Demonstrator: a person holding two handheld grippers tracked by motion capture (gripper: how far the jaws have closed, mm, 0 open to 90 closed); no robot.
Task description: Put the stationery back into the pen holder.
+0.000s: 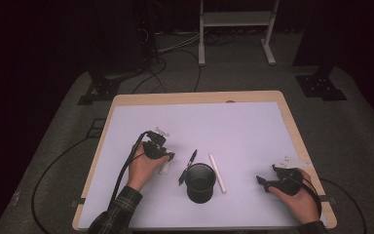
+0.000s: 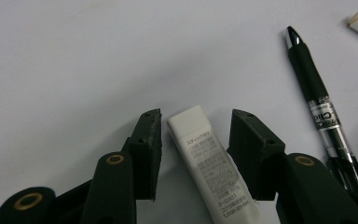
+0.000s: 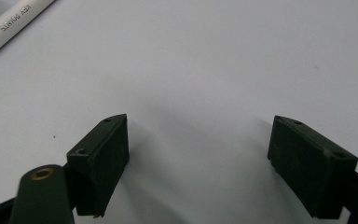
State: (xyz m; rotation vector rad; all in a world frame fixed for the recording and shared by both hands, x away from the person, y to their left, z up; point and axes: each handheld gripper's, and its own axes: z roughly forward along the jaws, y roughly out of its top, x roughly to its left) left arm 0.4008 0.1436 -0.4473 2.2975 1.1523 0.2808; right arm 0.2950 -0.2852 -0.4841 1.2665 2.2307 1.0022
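Note:
A white stick eraser (image 2: 209, 163) with printed text lies flat on the pale mat between the jaws of my left gripper (image 2: 196, 116). A thin gap shows on each side of it, so the pads are not pressing. In the high view the left gripper (image 1: 167, 161) sits left of centre with the eraser (image 1: 164, 169) under its tips. A black pen (image 2: 319, 107) lies just right of it. My right gripper (image 1: 262, 183) rests at the front right, and its jaws (image 3: 200, 126) stand wide open over bare mat.
A black cup (image 1: 200, 182) stands upright near the front middle, with the black pen (image 1: 189, 165) to its left and a white pen (image 1: 217, 173) to its right. The pale mat (image 1: 224, 122) covers the wooden table. Cables trail off the left edge.

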